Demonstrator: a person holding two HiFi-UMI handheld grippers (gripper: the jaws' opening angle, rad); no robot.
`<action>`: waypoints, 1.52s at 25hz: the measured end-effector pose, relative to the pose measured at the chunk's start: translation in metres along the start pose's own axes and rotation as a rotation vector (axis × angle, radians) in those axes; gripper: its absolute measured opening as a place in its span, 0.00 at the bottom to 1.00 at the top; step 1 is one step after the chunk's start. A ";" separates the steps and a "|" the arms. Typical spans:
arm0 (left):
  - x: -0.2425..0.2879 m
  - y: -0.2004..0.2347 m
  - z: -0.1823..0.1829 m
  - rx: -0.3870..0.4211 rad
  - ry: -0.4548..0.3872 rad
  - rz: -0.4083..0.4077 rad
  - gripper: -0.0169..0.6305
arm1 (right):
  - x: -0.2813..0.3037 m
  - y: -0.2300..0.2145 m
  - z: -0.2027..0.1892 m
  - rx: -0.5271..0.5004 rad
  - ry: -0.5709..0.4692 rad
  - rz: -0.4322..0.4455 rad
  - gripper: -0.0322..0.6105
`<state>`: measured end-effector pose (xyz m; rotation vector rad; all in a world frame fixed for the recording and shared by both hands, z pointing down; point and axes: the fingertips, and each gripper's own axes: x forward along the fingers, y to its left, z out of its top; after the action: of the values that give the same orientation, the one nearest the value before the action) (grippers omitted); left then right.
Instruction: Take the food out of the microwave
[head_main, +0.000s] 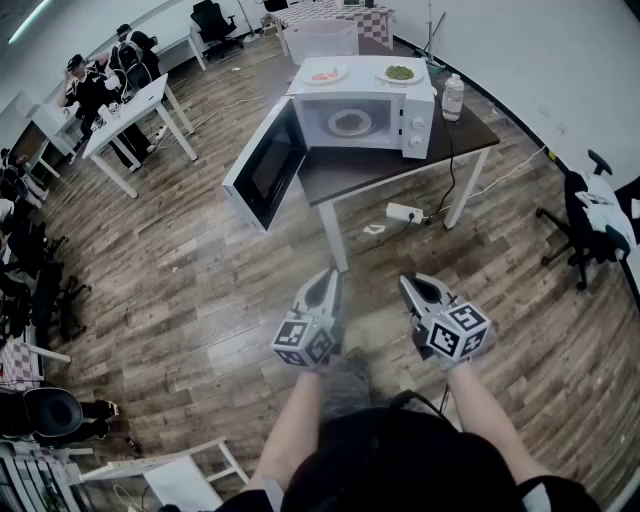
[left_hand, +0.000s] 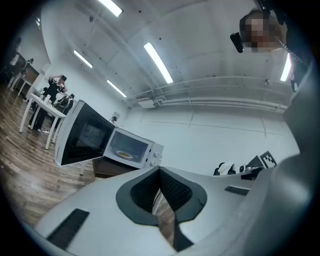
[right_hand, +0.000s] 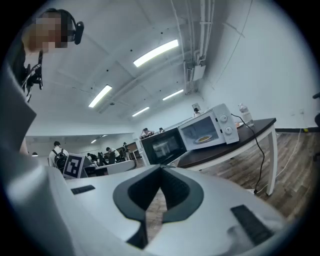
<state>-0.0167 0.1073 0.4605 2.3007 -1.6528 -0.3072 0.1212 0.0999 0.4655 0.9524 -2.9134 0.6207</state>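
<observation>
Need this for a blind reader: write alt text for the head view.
A white microwave stands on a dark table, door open, a plate of food inside. Well short of it, the left gripper and right gripper hang over wood floor, jaws shut, empty.

White microwave (head_main: 415, 115), dark brown table (head_main: 380, 172), wood-grain floor (head_main: 200, 285), and seemingly yellowish-brown food (head_main: 349, 122).

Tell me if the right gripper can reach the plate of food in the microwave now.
Probably not yet: the right gripper hangs shut, far short of the microwave. Its door stands open, leaving the plate of food unblocked.
</observation>
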 end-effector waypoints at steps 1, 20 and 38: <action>0.005 0.004 0.002 0.003 0.003 -0.002 0.04 | 0.005 -0.003 0.000 0.001 0.004 -0.001 0.05; 0.130 0.086 0.031 -0.003 0.047 -0.035 0.04 | 0.125 -0.085 0.036 0.033 0.023 -0.059 0.05; 0.219 0.161 0.049 -0.007 0.063 -0.081 0.04 | 0.230 -0.150 0.064 0.070 -0.013 -0.163 0.05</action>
<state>-0.1056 -0.1541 0.4713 2.3519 -1.5289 -0.2543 0.0269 -0.1643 0.4923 1.1914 -2.8040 0.7127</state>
